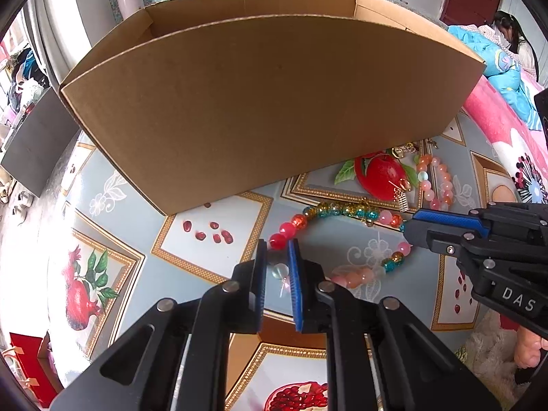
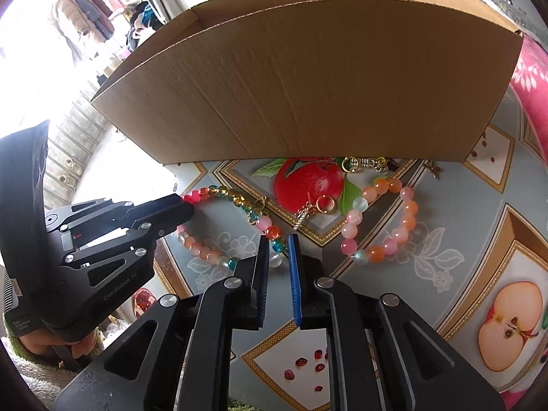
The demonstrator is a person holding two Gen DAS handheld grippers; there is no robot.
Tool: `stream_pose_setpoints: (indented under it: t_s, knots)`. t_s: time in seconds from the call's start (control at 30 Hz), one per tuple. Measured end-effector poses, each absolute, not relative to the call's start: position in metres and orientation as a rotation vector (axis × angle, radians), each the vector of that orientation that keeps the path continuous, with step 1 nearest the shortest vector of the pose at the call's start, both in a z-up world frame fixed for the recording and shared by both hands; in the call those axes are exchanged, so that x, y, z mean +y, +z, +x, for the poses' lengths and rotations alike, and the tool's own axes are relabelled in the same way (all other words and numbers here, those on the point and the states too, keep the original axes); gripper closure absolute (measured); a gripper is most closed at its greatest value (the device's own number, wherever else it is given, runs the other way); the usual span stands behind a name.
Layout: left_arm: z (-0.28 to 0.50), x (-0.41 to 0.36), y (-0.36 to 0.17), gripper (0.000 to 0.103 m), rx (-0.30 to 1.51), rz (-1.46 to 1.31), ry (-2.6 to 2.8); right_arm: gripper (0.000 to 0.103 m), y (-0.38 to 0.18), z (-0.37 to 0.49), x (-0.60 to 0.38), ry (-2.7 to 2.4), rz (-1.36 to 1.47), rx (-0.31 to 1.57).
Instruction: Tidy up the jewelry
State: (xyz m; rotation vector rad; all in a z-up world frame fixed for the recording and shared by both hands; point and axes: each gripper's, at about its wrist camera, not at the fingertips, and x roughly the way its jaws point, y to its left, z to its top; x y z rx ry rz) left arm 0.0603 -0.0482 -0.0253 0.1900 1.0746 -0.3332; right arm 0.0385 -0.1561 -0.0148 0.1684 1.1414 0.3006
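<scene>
A large open cardboard box [image 1: 267,102] is set at the back of a fruit-patterned tabletop [image 1: 212,229]. In front of it a multicoloured bead bracelet [image 1: 342,210] is laid flat as an elongated loop, its long axis running left to right across the tabletop. Beside it, nearer the box, a pink-and-orange bead bracelet [image 2: 387,219] and small gold charms [image 2: 366,164] are found. The left gripper [image 1: 277,253] is held narrow at the loop's red end, a pale bead seen between the jaws; a firm grip cannot be told. The right gripper [image 2: 275,250] is likewise narrow over the teal beads. The strand is judged light, limp, with hard, slippery beads, best pinched across a single bead.
</scene>
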Motion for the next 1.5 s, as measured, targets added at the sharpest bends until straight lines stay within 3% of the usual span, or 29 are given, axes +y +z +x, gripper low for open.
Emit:
stream_pose_setpoints:
  t_s: [0.4,0.47,1.5]
  knots:
    - [0.063,-0.042,-0.024,0.091,1.072,0.18,-0.346,0.084,-0.021,0.044,-0.133,0.283,0.111,1.154]
    - [0.063,-0.042,-0.025,0.091,1.071,0.178,-0.348,0.088,-0.022,0.045,-0.13,0.281,0.104,1.157]
    - [0.062,-0.041,-0.025,0.091,1.062,0.118,-0.326,0.095,-0.021,0.064,-0.103,0.265,0.028,1.158]
